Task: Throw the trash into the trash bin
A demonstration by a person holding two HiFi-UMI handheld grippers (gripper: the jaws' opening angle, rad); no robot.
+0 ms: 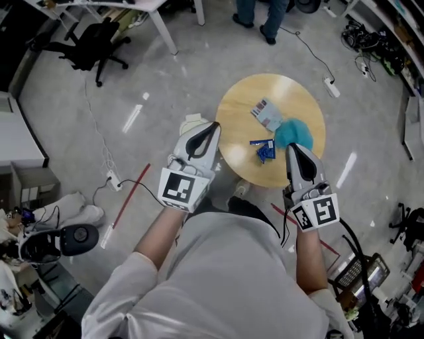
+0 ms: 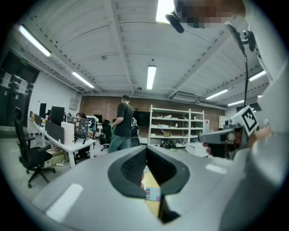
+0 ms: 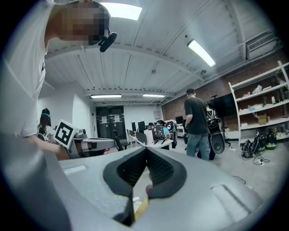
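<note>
Tabletop [image 1: 242,106]: round, pale wood, standing on a grey polished floor [image 1: 179,79] that shows streaks of reflected light.

Trash, three pieces, all on the tabletop:
- printed packet [image 1: 267,114], flat, toward twelve o'clock of the centre;
- teal wad [image 1: 295,132], crumpled, toward three o'clock, just beside the packet;
- blue wrapper [image 1: 265,151], small, toward six o'clock, near the wad.

Left tool [image 1: 214,126]: jaws pressed together at the tips with nothing between them. It is held off the rim at nine o'clock, over the floor.

Right tool [image 1: 292,147]: jaws pressed together and empty. It is held at the rim near five o'clock, with its tip by the near edge of the teal wad. Contact cannot be told.

Floor items, by bearing from the tabletop:
- power strip [image 1: 331,87] with its cable at two o'clock, near the rim;
- red tape line [image 1: 129,198] at eight o'clock;
- black office chair [image 1: 93,43] at ten o'clock, well apart;
- legs of a standing person [image 1: 262,14] at twelve o'clock.

Room, from the gripper views:
- white beamed ceiling [image 2: 90,40] with strip lights [image 2: 151,76];
- brick back wall [image 2: 97,106];
- white shelving [image 2: 176,122];
- white desks with monitors [image 2: 67,133].
</note>
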